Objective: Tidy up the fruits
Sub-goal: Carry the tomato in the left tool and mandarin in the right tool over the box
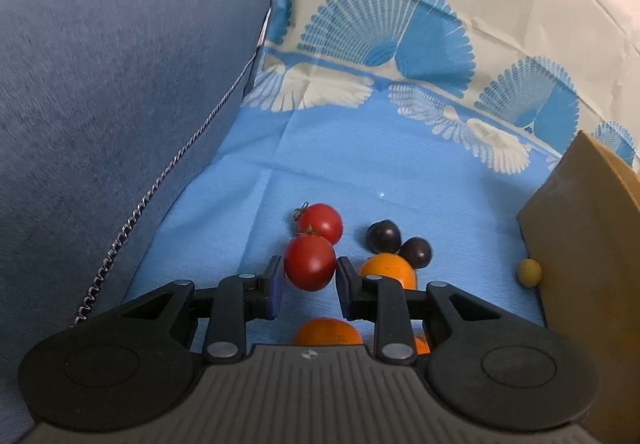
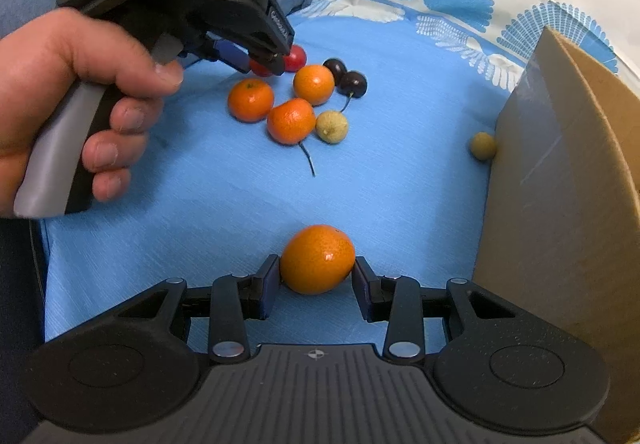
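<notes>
Where the fruit lies, a blue cloth [image 2: 240, 180] is spread flat, its far edge printed w/ white and blue fan shapes and folded up against a pale backdrop; a blue cushion [image 1: 100, 104] is pressed along the cloth's left side and a brown cardboard box [image 2: 560, 184] is stood at the right. Seen from the right wrist, the right gripper [image 2: 316, 276] is clamped on an orange kumquat [image 2: 317, 259] — both pads are pressed to its sides, just above the cloth. Further back, the left gripper [image 2: 264, 62] is held by a hand [image 2: 68, 104] over the main cluster; from the left wrist its pads are seen closed on a red cherry tomato [image 1: 310, 262], w/ a second tomato [image 1: 322, 222] touching just behind. Beside these, approx. to the right, two dark cherries [image 2: 346, 78] and three small oranges [image 2: 280, 100] are grouped, w/ a pale yellowish fruit [image 2: 332, 126] touching the nearest orange. Another yellowish fruit [image 2: 483, 146] is lodged against the box wall — well apart from the cluster.
</notes>
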